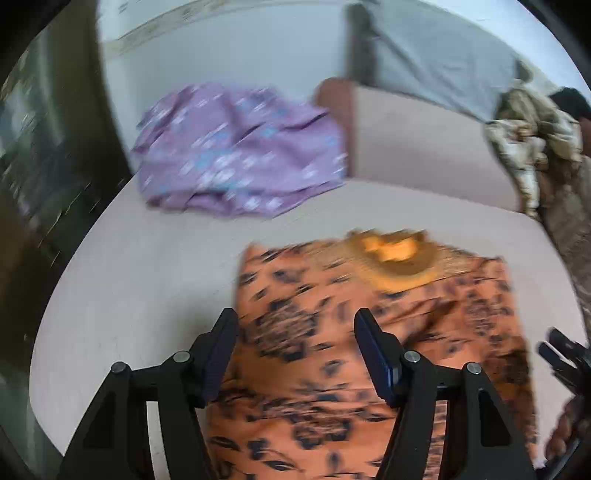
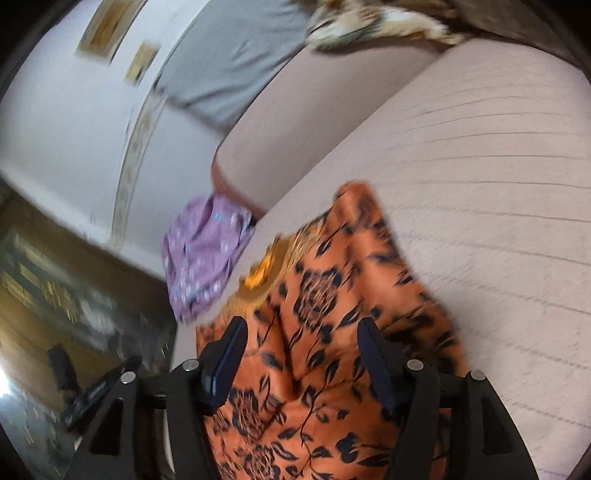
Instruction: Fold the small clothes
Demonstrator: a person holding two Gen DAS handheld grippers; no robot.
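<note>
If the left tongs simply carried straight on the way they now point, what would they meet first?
Most likely the orange flower-print garment spread on the pale sofa seat: the open left tongs aim down at it with nothing between. The purple garment lies further back. Blur makes depth uncertain.

a lived-in room of a home is shown. a pale pink upholstered sofa [image 1: 424,147] is seen, its ribbed seat carrying an orange flowered garment [image 2: 325,332] and, at the seat's far edge, a crumpled purple printed cloth [image 1: 236,147]. a grey cushion [image 2: 236,59] is propped behind the backrest, framed pictures [image 2: 110,29] are hung on the white wall, and a patterned throw [image 1: 532,133] is draped over the sofa's far corner.
</note>
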